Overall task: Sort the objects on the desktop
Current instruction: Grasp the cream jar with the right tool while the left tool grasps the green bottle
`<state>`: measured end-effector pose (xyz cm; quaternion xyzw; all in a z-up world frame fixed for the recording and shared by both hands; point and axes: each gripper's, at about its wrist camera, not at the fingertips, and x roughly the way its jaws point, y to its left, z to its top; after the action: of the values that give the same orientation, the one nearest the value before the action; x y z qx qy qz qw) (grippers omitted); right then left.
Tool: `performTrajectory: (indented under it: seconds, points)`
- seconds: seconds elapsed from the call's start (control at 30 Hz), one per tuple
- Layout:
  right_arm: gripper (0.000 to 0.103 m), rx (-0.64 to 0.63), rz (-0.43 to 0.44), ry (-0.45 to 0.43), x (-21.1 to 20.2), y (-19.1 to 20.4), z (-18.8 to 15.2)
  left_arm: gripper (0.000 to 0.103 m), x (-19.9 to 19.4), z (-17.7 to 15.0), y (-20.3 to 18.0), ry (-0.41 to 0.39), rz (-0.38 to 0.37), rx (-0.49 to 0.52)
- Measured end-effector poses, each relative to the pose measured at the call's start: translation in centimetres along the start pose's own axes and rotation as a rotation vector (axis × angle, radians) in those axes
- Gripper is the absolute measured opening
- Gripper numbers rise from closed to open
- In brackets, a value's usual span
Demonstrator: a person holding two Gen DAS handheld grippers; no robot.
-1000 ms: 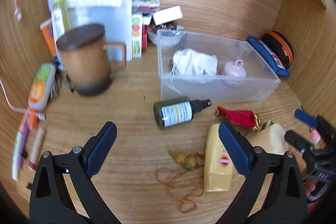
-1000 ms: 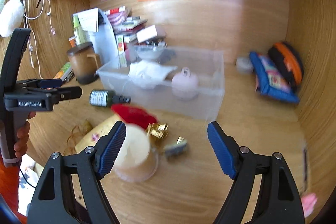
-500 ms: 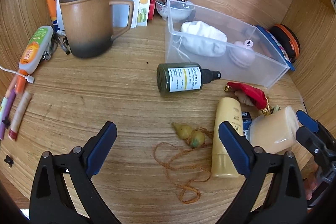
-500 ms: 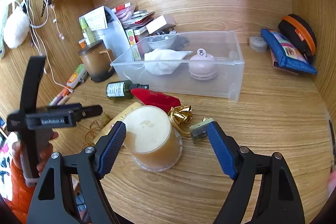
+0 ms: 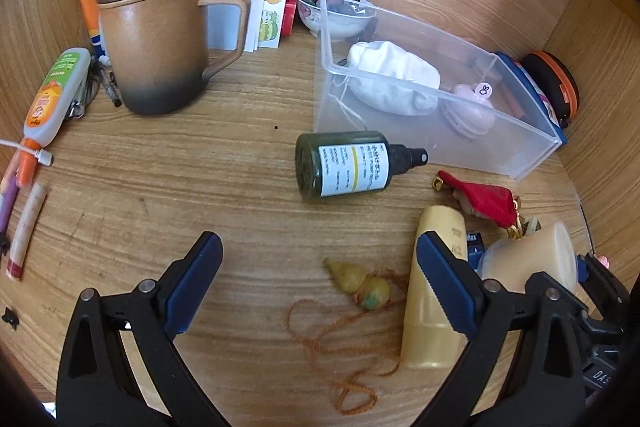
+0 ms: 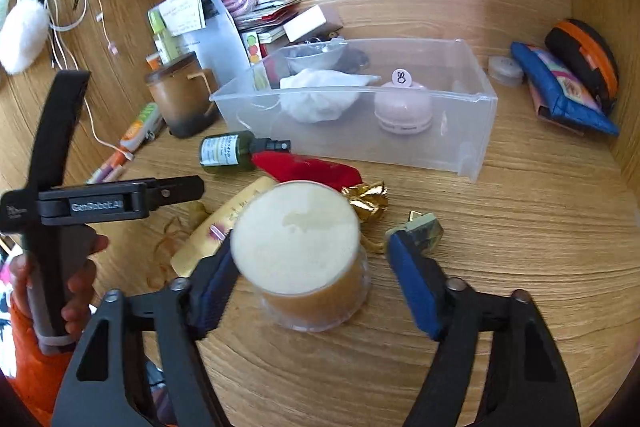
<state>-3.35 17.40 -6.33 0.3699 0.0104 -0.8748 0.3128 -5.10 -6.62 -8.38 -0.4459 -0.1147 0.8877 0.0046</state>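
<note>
My right gripper point(image 6: 308, 279) is closing w/ the cream candle jar point(image 6: 304, 259) between its blue pads. The left pad looks right at the jar's side, the right pad is still clear of it w/ a gap, so no grip yet. The jar stands upright on the wooden desk point(image 6: 520, 227).

My left gripper point(image 5: 320, 283) hangs wide open above the desk w/ nothing between the jaws. Just past its tips lies a small yellow-green charm on an orange cord point(image 5: 360, 283), the cord looping toward me. Beside it, partly behind my right-side pad, a yellow tube point(image 5: 432, 307) lies flat. In the left wrist view the candle jar sits just right of that tube, at the frame's edge.

Next out: a red pouch point(image 6: 312, 167) just behind the jar, a crumpled gold foil piece point(image 6: 368, 201) touching or nearly touching the jar's far right side, and a small clip-like item point(image 6: 424, 227) near my right pad. A dark green spray bottle point(image 5: 344, 163) lies on its side, nozzle pointing at the clear plastic bin point(image 6: 472, 147).

The bin holds a white cloth bundle point(image 6: 320, 95) and a pink round case w/ a rabbit sticker point(image 6: 404, 107). Left of the bin stands a brown lidded mug point(image 5: 156, 43), w/ an orange-green tube point(image 5: 52, 95) and pens beside it. Behind are papers and a bowl. Far right corner: a blue pouch point(image 6: 560, 87) and a black-orange case point(image 6: 584, 55).
</note>
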Motion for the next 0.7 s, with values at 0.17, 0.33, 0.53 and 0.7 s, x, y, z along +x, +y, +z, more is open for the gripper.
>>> performTrajectory:
  seconds: [0.17, 0.33, 0.53, 0.7]
  points:
    - [0.053, -0.006, -0.006, -0.009, -0.2, 0.1, 0.4, 0.099, 1.1, 1.5, -0.6, 0.006, 0.003, 0.01]
    - [0.053, 0.029, 0.038, 0.004, -0.6, -0.7, 0.6, 0.099, 2.7, 2.7, -0.7, 0.033, -0.006, 0.007]
    - [0.053, 0.037, 0.033, -0.041, -2.5, -1.4, 1.3, 0.099, 4.1, 3.5, -0.6, 0.056, -0.023, -0.01]
    - [0.053, 0.042, 0.013, -0.069, -3.5, -2.0, 2.0, 0.093, 4.3, 3.7, -0.9, 0.039, -0.01, -0.003]
